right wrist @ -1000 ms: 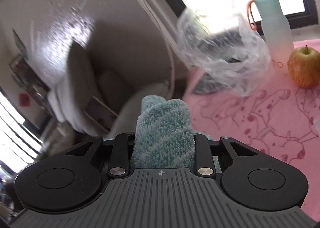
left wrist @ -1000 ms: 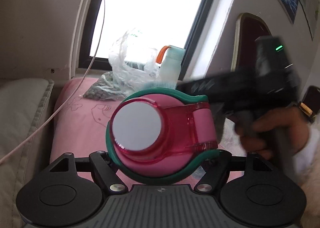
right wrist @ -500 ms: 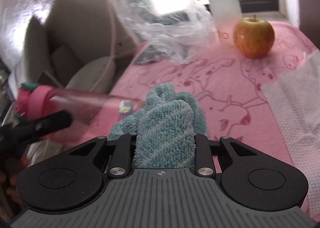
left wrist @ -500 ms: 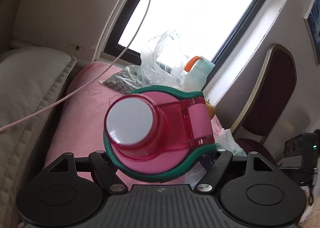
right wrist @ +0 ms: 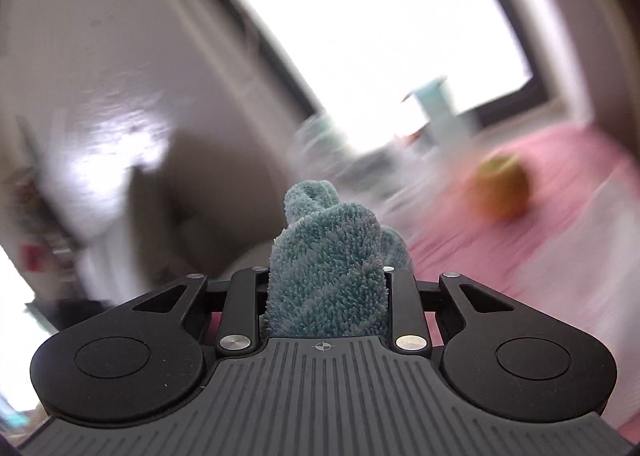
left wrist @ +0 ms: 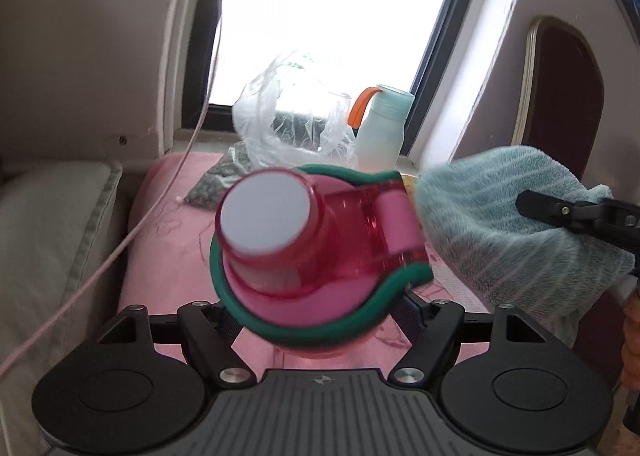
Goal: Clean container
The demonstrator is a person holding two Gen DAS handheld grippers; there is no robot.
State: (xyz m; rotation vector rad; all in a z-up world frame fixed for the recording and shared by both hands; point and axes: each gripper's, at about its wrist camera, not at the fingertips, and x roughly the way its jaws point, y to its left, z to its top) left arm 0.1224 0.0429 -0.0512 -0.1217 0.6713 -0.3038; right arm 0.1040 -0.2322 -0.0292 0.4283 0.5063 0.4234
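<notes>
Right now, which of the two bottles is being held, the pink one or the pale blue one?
The pink bottle, with its green band, sits between the left gripper jaws. The pale blue bottle with the orange loop stands alone by the window.

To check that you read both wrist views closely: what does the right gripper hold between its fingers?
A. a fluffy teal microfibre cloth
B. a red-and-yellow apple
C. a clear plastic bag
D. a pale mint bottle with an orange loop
A: in the right wrist view the fluffy teal microfibre cloth is pinched in the right gripper, while the apple sits apart on the pink cover.
</notes>
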